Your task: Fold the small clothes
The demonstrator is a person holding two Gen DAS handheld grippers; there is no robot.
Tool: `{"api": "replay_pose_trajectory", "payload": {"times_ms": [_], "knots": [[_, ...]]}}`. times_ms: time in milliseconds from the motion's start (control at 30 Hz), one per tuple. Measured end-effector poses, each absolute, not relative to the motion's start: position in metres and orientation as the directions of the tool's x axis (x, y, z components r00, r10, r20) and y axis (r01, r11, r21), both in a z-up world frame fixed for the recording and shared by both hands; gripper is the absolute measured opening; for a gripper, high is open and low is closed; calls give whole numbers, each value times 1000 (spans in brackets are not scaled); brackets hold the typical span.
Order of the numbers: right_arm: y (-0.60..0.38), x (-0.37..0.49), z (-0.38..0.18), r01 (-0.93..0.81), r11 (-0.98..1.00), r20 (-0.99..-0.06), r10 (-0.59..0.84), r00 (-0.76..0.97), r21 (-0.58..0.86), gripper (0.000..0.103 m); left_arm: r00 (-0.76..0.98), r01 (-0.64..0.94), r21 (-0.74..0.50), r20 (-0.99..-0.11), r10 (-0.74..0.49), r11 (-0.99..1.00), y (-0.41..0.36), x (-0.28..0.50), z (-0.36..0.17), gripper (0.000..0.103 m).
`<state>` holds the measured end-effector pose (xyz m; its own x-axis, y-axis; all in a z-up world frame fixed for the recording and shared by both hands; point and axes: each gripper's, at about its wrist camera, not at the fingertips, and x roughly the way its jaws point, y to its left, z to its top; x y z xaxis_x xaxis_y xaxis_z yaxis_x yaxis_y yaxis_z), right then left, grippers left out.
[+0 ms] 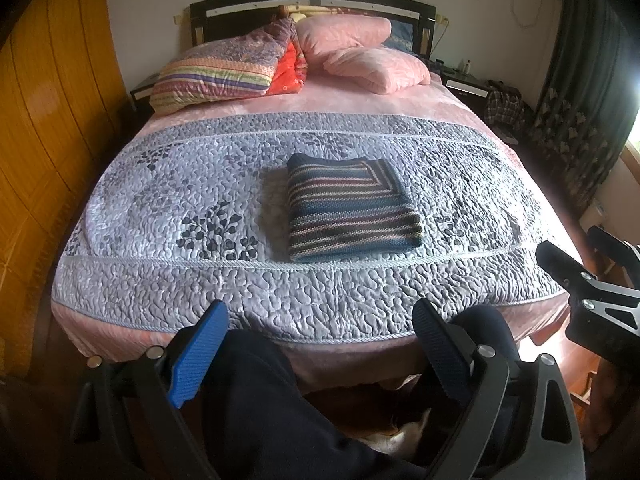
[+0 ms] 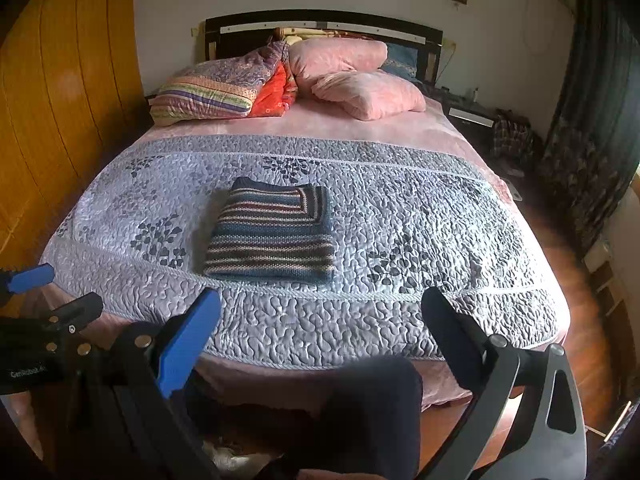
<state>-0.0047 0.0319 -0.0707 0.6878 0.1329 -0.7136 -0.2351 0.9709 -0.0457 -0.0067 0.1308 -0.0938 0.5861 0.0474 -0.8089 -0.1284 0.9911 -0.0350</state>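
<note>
One folded striped sweater (image 1: 352, 210) on the bed (image 1: 240, 292); left gripper (image 1: 320, 340) and right gripper (image 2: 320, 320) spread, empty

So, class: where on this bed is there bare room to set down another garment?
Free: the quilt left and right of the folded striped sweater, and the strip by the foot edge. Crowded: the headboard end, with pillows and folded bedding.

Soft daylight glares from the window (image 1: 632, 80) at right; fisheye edges bend and darken.

Bedroom: glossy orange wooden wardrobe (image 1: 48, 152) on left, white plaster wall (image 1: 136, 20) behind dark wooden headboard (image 2: 324, 24), dark floral curtain (image 1: 576, 120) on right, daylight at window, reddish wood floor (image 2: 560, 248).
</note>
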Motion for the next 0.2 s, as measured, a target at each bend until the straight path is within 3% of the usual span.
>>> {"api": "replay_pose_trajectory", "payload": {"times_ms": [200], "knots": [[33, -4, -71, -243, 969, -719, 139, 681, -43, 100, 586, -129, -35, -809, 48, 991, 131, -6, -94, 93]]}}
